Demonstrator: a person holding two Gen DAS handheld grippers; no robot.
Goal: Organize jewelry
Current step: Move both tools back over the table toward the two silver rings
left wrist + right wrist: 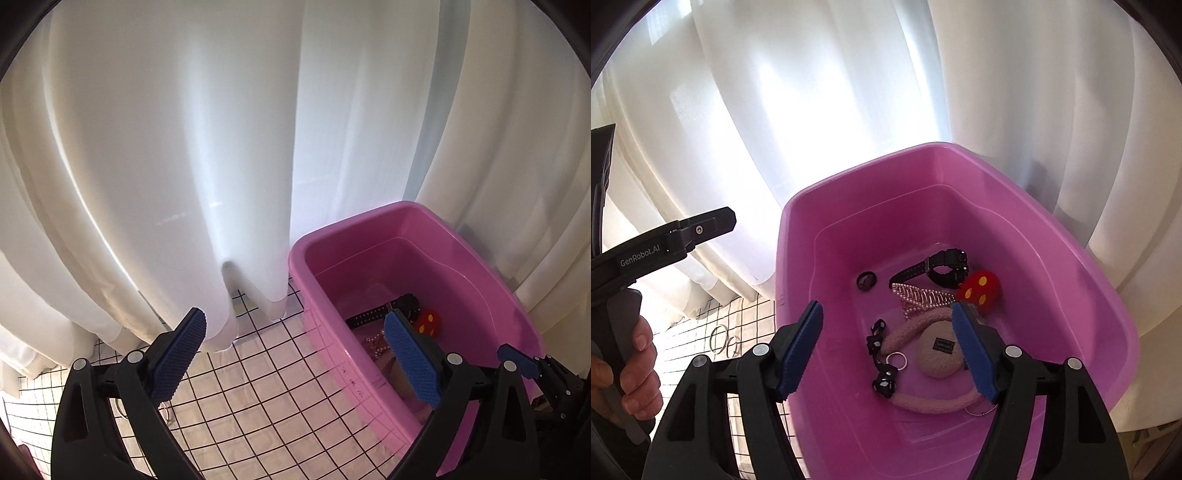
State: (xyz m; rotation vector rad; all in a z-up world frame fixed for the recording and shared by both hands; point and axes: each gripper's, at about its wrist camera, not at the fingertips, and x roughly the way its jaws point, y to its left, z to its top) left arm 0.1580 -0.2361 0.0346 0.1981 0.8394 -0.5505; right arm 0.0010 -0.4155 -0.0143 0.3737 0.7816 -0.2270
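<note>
A pink tub (798, 206) holds a black watch (942, 269), a red plush piece with yellow dots (980, 290), a pearl hair comb (923, 297), a fluffy pink headband (934, 354), a black dotted bow (881, 362) and a small ring (897, 360). Above them hangs my right gripper (886, 308), open, with nothing touching its pads. My left gripper (295, 315) is open wide over the tub's left rim (295, 254) and the checked cloth, empty. In the left wrist view the watch (402, 306) and plush piece (428, 323) show inside the tub.
Metal rings (720, 339) lie on the checked tablecloth (258, 387) left of the tub. White curtains (184, 147) hang close behind the tub and drape onto the cloth. A person's hand (635, 354) grips the left gripper's handle at the left edge.
</note>
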